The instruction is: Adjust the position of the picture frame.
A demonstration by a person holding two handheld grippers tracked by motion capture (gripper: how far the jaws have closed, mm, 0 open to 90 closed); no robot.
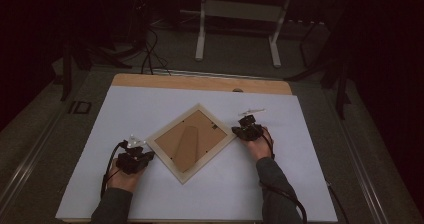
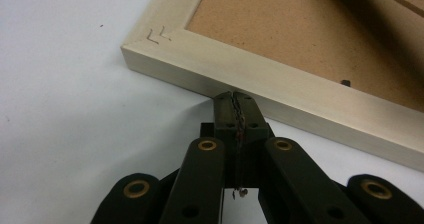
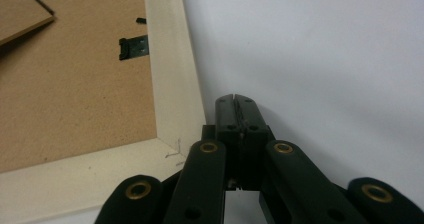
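Note:
A pale wooden picture frame (image 1: 192, 140) lies face down on the white table sheet (image 1: 300, 184), turned like a diamond, its brown backing board and stand facing up. My left gripper (image 1: 142, 156) rests at the frame's lower-left edge; in the left gripper view its jaws (image 2: 234, 96) are shut with nothing between them, tips against the frame's outer side (image 2: 260, 81). My right gripper (image 1: 240, 130) sits at the frame's right corner; in the right gripper view its jaws (image 3: 235, 101) are shut and empty, just beside the frame's corner (image 3: 172, 109).
A small metal tab (image 3: 134, 47) holds the backing board in the frame. The sheet covers a wooden tabletop (image 1: 200, 81). Beyond the table stands a white desk frame (image 1: 240, 29) on a dark floor, with cables (image 1: 149, 49) at the back left.

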